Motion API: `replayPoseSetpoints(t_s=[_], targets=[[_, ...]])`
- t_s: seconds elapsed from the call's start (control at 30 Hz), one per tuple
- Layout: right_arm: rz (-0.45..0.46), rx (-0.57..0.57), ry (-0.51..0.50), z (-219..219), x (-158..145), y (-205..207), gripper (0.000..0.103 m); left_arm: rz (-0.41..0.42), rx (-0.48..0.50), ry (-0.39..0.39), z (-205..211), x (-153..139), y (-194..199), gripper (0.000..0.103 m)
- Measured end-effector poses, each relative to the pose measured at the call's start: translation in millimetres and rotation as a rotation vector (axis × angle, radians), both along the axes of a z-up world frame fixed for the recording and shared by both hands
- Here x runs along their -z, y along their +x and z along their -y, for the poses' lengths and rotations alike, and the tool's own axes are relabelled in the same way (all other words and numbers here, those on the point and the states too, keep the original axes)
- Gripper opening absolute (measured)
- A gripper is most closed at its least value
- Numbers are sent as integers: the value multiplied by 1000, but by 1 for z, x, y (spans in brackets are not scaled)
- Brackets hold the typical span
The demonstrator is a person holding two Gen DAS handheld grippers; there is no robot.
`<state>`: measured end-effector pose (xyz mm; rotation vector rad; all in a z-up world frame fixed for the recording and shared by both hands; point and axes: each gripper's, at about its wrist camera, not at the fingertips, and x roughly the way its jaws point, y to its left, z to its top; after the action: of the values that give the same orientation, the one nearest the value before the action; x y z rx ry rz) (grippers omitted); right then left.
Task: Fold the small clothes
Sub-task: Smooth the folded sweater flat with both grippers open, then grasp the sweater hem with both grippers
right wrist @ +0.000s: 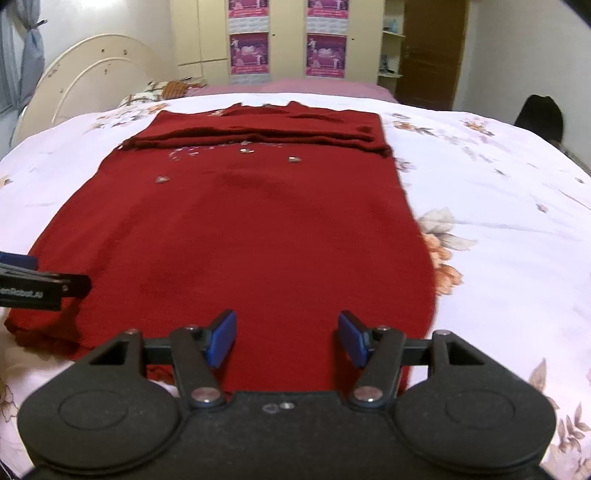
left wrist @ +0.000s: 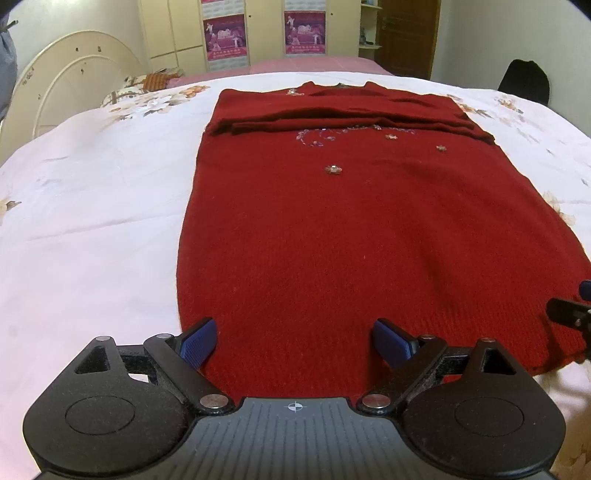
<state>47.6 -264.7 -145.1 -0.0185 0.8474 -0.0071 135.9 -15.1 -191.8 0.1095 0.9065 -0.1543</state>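
A dark red knitted sweater [left wrist: 351, 240] [right wrist: 258, 240] with small beaded flowers lies flat on the bed, neck at the far end. Its sleeves [left wrist: 332, 122] [right wrist: 258, 136] are folded across the chest. My left gripper [left wrist: 293, 328] hovers open over the near hem at the sweater's left side, blue pads wide apart with only flat fabric below. My right gripper [right wrist: 287, 317] stands open over the near hem at the right side, with nothing pinched. Each gripper shows at the edge of the other's view: the right gripper [left wrist: 569, 314] and the left gripper [right wrist: 37, 288].
The sweater rests on a white floral bedspread [left wrist: 92, 221] [right wrist: 498, 221]. A cream headboard [left wrist: 74, 74] and pillows stand at the far left. A wardrobe with pink posters [left wrist: 225, 37], a brown door [left wrist: 406, 33] and a dark chair back [left wrist: 524, 79] lie beyond the bed.
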Motion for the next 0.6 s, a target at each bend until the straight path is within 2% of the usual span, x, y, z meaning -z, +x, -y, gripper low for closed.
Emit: replayPoseSetpoints(t_s=[0.27, 0.5, 0.6], targets=[[5, 63, -2, 16, -3, -11, 62, -26, 4, -54, -18, 2, -8, 91], [6, 128, 2, 39, -2, -13, 63, -75, -5, -175, -48, 2, -18, 90], [2, 167, 8, 52, 0, -11, 69, -100, -17, -213, -56, 2, -21, 90]])
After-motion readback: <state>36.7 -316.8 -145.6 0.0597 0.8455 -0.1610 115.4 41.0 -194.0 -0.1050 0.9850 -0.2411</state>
